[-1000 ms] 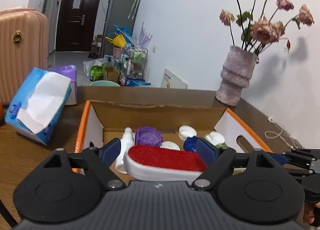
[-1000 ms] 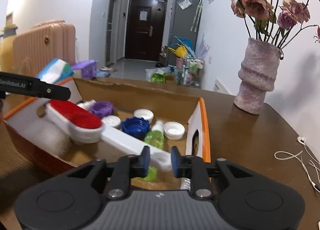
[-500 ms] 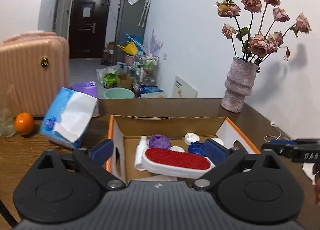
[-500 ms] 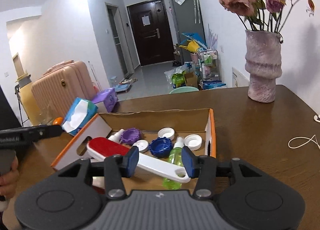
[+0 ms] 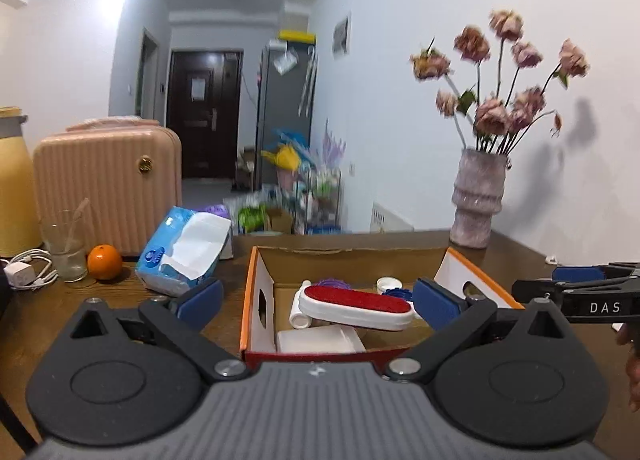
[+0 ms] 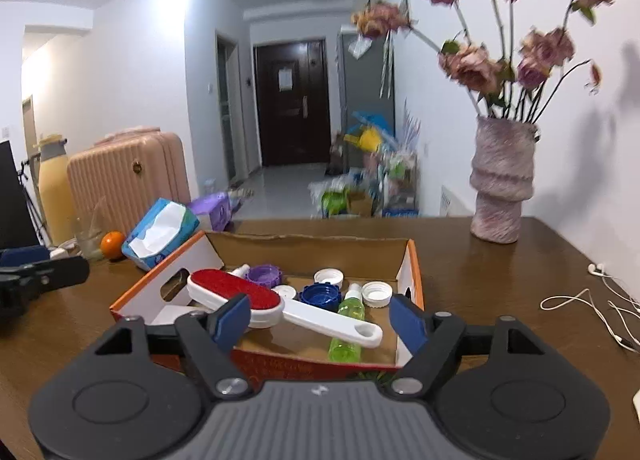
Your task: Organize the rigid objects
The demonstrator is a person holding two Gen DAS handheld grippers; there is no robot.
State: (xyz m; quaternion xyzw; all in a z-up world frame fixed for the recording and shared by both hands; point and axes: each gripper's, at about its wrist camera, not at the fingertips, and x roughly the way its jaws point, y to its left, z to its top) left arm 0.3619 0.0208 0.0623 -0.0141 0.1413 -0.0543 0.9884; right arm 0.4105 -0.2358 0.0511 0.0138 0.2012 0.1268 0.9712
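A cardboard box (image 5: 258,300) (image 6: 412,280) with orange edges sits on the brown table. Inside lie a white lint brush with a red pad (image 5: 356,306) (image 6: 236,292), a green spray bottle (image 6: 350,318), a white bottle (image 5: 300,306), and purple (image 6: 264,274), blue (image 6: 320,296) and white (image 6: 376,294) caps. My left gripper (image 5: 316,302) is open and empty, in front of the box. My right gripper (image 6: 320,320) is open and empty, in front of the box, and shows at the right of the left wrist view (image 5: 576,294).
A tissue pack (image 5: 184,252) (image 6: 160,230), an orange (image 5: 105,262) (image 6: 112,244), a glass (image 5: 66,246) and a charger cable (image 5: 28,272) lie left of the box. A vase of dried roses (image 5: 478,199) (image 6: 502,183) stands back right. Earphone cable (image 6: 588,300) lies at right.
Both grippers let go of the lint brush, opened wide and pulled back from the box. The brush now rests inside the box.
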